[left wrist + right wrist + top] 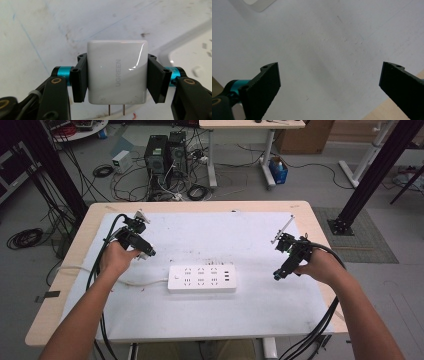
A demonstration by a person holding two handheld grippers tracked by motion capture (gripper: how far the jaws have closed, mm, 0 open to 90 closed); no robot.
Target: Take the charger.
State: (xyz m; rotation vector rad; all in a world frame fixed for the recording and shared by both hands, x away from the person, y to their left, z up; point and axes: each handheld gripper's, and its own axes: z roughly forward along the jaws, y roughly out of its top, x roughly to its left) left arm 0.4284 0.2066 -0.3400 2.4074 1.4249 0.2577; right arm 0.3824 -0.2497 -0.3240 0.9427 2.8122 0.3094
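Observation:
A white UGREEN charger [117, 72] sits between the black pads of my left gripper [117, 60], which is shut on its two sides; its two metal prongs point back toward the camera. In the high view the left gripper [149, 253] hangs over the left part of the white mat, left of and just behind the white power strip [201, 278]. My right gripper [276, 276] is to the right of the strip, and its jaws [329, 72] stand wide open over bare mat with nothing between them.
A white mat [250, 235] covers most of the wooden table [75, 270]. The strip's white cord [145, 282] runs left off the table. Part of the strip [195, 65] lies below the held charger. Computers and cables sit on the floor behind.

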